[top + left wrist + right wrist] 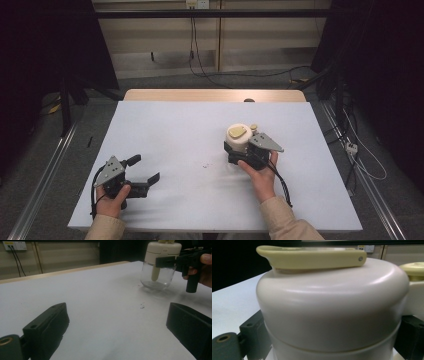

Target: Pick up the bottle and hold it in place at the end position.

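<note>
My right gripper [239,150] is clamped around the cream lid [332,305] of a jar [158,267] on the right half of the white table [175,130], a little beyond the middle. In the right gripper view the lid sits between the two black jaws, one pressing at each side, just below its rounded shoulder. A yellow flap [312,256] lies flat across the top of the lid.

My left gripper [137,172] rests near the front left edge of the table, its jaws spread wide with nothing between them, well apart from the jar.

From the left gripper view the jar's lower part is clear glass [156,280], seemingly empty apart from a pale stem [155,273] hanging down inside from the lid. I judge it light but fragile: the glass would not forgive a knock or a drop. The lid is smooth, hard plastic, so the jaws could slide on it if I squeeze too gently or tilt. The lid's straight band is the sound place to hold; whether it is screwed tight onto the glass I cannot tell, so lifting by the lid alone could be risky. The glass body would be slippery for my left jaws.
</note>
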{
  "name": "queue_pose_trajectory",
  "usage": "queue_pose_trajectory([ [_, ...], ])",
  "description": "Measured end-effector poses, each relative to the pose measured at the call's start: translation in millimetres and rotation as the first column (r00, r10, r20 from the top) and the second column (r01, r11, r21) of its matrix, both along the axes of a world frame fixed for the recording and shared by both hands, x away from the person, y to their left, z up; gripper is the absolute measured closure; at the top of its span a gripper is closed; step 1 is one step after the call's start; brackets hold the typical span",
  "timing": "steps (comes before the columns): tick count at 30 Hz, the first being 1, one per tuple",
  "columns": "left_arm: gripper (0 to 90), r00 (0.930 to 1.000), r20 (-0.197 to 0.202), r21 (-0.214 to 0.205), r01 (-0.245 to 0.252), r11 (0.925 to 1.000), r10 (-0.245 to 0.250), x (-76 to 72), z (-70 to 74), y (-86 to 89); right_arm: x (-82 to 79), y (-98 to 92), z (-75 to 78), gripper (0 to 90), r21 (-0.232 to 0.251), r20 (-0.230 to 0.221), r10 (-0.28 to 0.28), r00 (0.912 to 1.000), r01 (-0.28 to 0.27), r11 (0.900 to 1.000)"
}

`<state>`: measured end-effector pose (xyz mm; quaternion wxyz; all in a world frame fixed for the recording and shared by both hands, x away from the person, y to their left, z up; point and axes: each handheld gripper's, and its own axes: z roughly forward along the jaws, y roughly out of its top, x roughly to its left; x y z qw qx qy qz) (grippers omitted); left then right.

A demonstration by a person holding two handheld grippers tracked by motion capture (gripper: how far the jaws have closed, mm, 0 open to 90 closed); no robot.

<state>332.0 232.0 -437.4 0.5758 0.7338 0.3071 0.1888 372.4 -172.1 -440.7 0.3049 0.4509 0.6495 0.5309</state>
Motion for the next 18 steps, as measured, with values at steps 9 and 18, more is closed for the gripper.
queue_pose_trajectory([
  [9,3.7,1.0,-0.003,-0.004,0.0,1.0,0.0,-0.3,-0.5,0.1,2.8,4.2,2.0,7.0,0.0,-0.003,0.015,0.9999,-0.015,0.9999],
  [18,3.8,1.0,-0.001,-0.004,0.001,1.0,-0.001,-0.1,-0.5,0.7,11.3,12.3,0.3,7.0,-0.002,-0.007,0.021,0.9998,-0.021,0.9998],
])
